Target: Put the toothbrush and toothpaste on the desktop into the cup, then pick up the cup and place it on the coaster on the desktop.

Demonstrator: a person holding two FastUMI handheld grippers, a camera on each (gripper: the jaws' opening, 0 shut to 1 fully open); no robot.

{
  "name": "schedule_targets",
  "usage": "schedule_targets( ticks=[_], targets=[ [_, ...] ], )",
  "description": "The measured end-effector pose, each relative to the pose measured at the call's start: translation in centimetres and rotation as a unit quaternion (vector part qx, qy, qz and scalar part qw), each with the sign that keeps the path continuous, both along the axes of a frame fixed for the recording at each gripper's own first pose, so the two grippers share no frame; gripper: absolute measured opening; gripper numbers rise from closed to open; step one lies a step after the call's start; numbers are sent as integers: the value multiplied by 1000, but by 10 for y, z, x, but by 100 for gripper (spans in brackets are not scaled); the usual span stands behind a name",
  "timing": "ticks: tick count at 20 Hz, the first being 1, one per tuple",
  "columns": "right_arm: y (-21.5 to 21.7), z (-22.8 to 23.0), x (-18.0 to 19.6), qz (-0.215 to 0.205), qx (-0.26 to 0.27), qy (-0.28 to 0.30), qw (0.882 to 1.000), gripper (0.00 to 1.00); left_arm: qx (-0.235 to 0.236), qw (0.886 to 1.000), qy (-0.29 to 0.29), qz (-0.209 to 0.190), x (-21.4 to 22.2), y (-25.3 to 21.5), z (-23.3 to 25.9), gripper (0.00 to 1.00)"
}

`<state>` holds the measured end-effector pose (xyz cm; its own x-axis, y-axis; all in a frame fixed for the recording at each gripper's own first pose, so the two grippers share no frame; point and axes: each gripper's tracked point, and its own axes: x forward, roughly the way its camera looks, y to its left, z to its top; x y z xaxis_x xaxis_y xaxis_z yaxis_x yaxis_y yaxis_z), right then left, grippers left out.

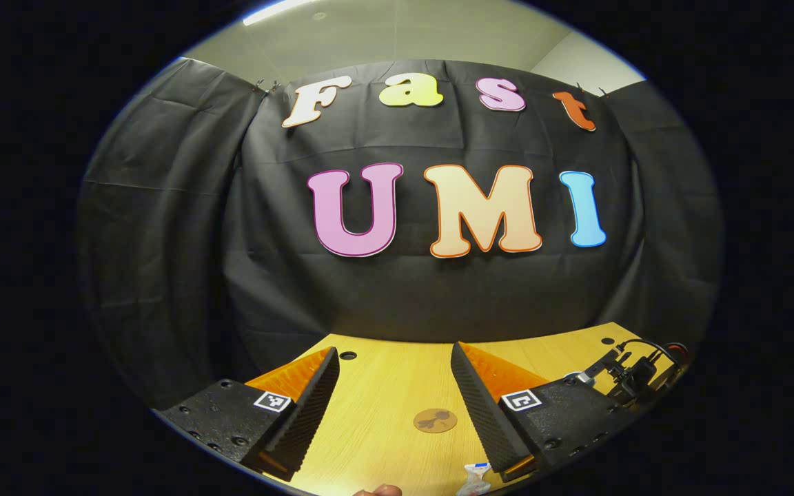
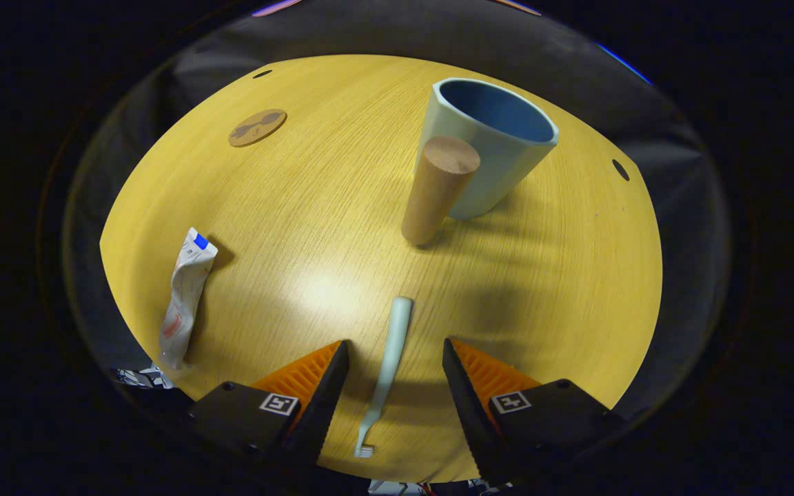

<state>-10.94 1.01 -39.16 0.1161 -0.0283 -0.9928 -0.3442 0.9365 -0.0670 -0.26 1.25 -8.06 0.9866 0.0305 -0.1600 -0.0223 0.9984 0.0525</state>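
Toothbrush [image 2: 389, 365] lies flat on the tabletop [image 2: 342, 207], its handle running between the 2 fingers of the right claw [image 2: 394, 386], which stands wide open with nothing in its hold and neither finger touching the brush. The step in hand looks like the pick of the toothbrush. To do it well, I would lower the claw straight down, keep the handle centred in the gap, and close on the mid-handle rather than near the bristle end, so the brush hangs balanced for dropping into the cup [image 2: 486, 148]. The cup stands upright beyond the toothbrush, with a wooden cylinder [image 2: 437, 189] just beside it on the near side; a carry path should clear that. The toothpaste [image 2: 187, 300] lies well to the side of the toothbrush, the coaster [image 2: 257, 127] farther off beyond it.

The left claw [image 1: 394, 406] is also wide open and empty, held above the tabletop with the coaster [image 1: 435, 419] ahead of it. Whether the cylinder touches the cup cannot be told. The toothpaste [image 1: 476, 477] is cut off at the edge of the left gripper view.
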Motion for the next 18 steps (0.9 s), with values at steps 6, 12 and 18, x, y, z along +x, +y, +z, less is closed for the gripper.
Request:
schedule_targets(
  ticks=[6, 12, 18],
  targets=[
    [8, -1, -4, -10, 18, 22, 1000, 43, 16, 999, 39, -25, -7, -13, -34, 94],
    [10, 1, -6, 7, 22, 23, 999, 21, 11, 996, 78, -52, -11, -28, -67, 94],
    [10, 1, -4, 5, 25, 12, 1000, 21, 2, 979, 172, -108, -32, -63, -130, 95]
  ],
)
